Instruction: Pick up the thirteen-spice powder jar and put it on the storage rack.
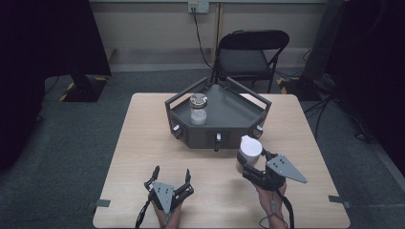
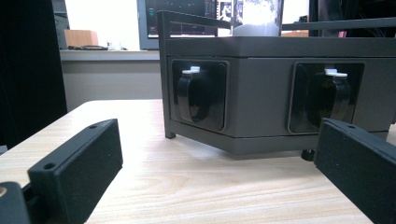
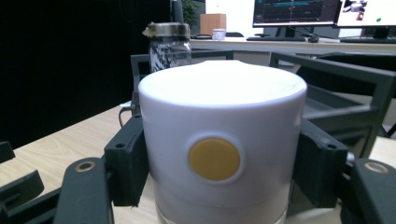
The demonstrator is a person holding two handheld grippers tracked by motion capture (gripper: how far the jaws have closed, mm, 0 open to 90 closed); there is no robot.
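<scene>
1. Right gripper (image 1: pixel 251 164) clamped on a white canister (image 1: pixel 250 150), jaws pressed to both its sides, yellow dot (image 3: pixel 214 159) facing the camera; held at the table's (image 1: pixel 138 143) near right, just in front of the dark tray (image 1: pixel 229 114).
2. Left gripper (image 1: pixel 170 177) spread wide, holding nothing, low at the near left.
3. Lidded glass jar (image 1: pixel 198 109) upright inside the tray, toward its left.

Table (image 1: pixel 143 157), frame centre, showing pale wood-grain top, matt. Tray (image 1: pixel 229 114), upper centre, looking like dark matt metal. Jar (image 1: pixel 198 110) inside it showing clear glass. White container (image 3: pixel 223 135) appearing as smooth plastic, yellow disc on front. Gripper jaws looking like matt black plastic.
</scene>
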